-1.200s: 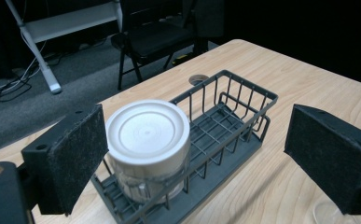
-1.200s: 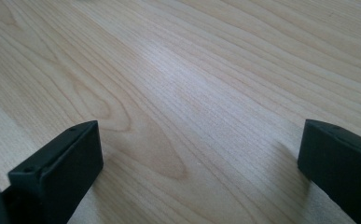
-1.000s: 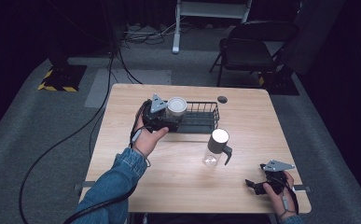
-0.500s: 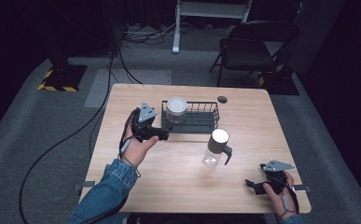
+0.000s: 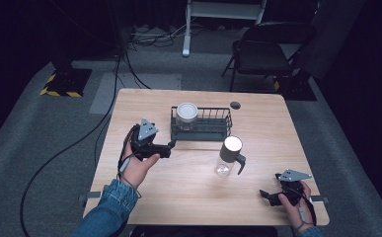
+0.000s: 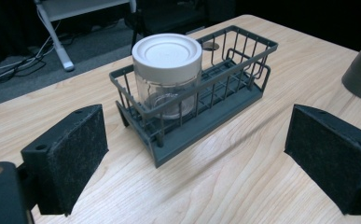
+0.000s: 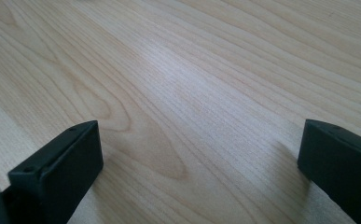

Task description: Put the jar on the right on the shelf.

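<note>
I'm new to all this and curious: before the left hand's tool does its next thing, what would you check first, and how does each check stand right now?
1. Left gripper open: ok, jaws wide apart.
2. Jar seated upright in the wire basket, white lid on: ok.
3. Left gripper clear of basket: ok, a gap of table shows between.
4. Bottle upright, apart from the basket: ok.
5. Right gripper out of the way near the table's front corner, open: ok.
6. Lid screwed tight: cannot tell.
</note>
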Demonstrator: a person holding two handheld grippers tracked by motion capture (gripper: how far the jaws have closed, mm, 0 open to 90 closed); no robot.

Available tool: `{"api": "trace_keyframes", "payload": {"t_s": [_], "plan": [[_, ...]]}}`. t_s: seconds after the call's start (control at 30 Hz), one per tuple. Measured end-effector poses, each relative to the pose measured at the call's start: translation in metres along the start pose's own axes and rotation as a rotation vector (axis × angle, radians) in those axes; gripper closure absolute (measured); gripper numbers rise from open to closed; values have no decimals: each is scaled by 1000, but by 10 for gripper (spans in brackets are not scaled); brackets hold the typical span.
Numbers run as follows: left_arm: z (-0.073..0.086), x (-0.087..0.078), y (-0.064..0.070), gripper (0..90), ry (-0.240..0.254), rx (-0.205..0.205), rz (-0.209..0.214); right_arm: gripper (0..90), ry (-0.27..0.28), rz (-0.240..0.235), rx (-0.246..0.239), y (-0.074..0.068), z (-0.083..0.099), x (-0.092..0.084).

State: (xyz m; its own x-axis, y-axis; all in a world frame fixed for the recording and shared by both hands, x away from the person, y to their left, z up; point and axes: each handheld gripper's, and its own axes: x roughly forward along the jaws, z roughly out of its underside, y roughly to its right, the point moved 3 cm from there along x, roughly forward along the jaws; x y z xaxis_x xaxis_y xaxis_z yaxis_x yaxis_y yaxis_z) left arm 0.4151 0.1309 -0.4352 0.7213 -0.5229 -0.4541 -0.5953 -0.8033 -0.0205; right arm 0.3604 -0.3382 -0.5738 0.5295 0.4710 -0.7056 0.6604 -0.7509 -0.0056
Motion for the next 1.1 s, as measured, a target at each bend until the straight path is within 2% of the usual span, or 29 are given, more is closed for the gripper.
{"api": "trace_keyframes", "payload": {"t_s": [0.13,0.47,0.73,1.1], "plan": [[7,-3,0,55,-9,8,-6,0,0,0,0,0,0,0],[28,-8,-3,55,-31,-9,-17,0,0,0,0,0,0,0],[45,-17,-5,55,-52,1,-33,0,0,0,0,0,0,0],[72,-26,-9,55,-85,-16,-48,0,0,0,0,0,0,0]]}}
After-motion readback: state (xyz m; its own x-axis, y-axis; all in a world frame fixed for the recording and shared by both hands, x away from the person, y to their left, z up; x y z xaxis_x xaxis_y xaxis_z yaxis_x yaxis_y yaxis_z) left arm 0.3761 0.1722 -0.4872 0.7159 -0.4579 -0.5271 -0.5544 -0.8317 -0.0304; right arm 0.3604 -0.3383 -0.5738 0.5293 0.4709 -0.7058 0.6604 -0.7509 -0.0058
